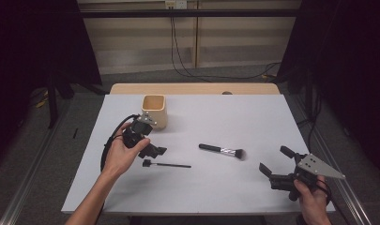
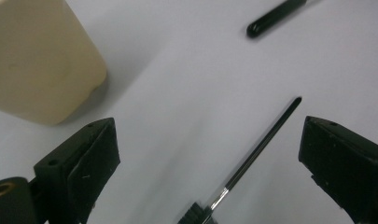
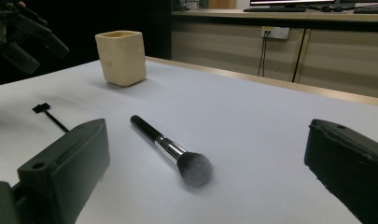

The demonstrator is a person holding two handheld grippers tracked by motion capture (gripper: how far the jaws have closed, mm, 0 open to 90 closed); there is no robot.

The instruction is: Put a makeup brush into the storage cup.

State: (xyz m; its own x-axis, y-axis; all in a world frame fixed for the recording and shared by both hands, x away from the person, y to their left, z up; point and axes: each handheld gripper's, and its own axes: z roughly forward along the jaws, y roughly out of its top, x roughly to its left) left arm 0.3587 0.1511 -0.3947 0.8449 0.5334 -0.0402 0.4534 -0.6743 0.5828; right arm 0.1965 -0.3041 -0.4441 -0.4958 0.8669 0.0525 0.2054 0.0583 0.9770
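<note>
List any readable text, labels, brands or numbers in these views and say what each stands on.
None can be read: the cream square-sided cup, the black-handled powder brush, the thin black brush and the white table sheet bear no visible lettering.

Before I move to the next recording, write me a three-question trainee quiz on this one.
1. True or false: the left gripper is shut on the thin brush.
2. Which lies nearer the right gripper: A) the cup, B) the thick brush, C) the thin brush?
3. Fill in: the cup stands ___ on the table.

Key:
1. False; its jaws are open, with the thin brush lying on the table between them.
2. B.
3. Upright.
</note>
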